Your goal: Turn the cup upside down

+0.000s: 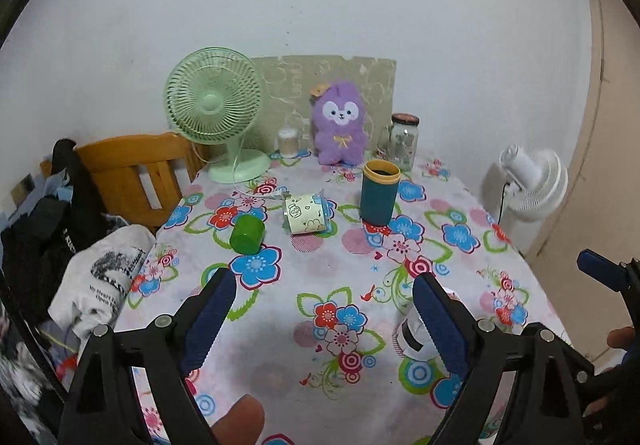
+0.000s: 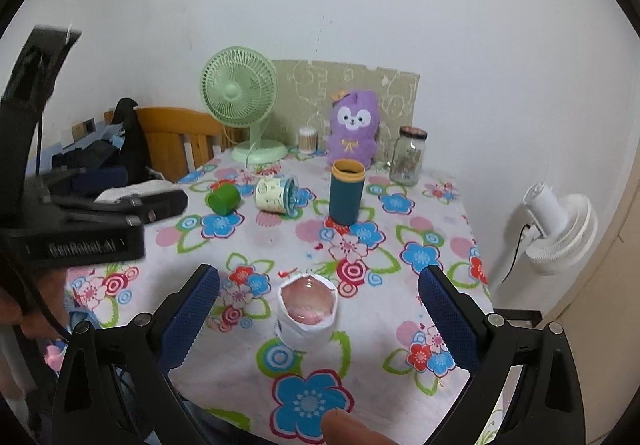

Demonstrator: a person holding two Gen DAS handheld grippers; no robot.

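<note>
While it stands near the front edge of the bench (image 2: 448, 205), the small white paper-wrapped cup (image 2: 307, 315) shows its glossy pinkish end facing up; whether that end is its mouth or its base I cannot tell. It sits between the blue-padded fingers (image 2: 188, 319) of the right gripper (image 2: 318, 319), which are spread wide and touch nothing. In the left wrist view the same cup (image 1: 412, 335) lies just behind the right-hand finger (image 1: 440, 321) of the left gripper (image 1: 324, 321), whose fingers are likewise wide apart and empty.

Farther back on the flowered tablecloth stands a tall teal cylinder cup with a yellow rim (image 2: 346, 192), upright and open at the top. To its left a pale yellow printed jar (image 2: 276, 195) lies on its side, and beside that a green round lid (image 2: 224, 198). Along the wall stand a mint-green desk fan (image 2: 244, 105), a purple plush toy (image 2: 354, 129) and a clear glass jar (image 2: 408, 156).
</note>
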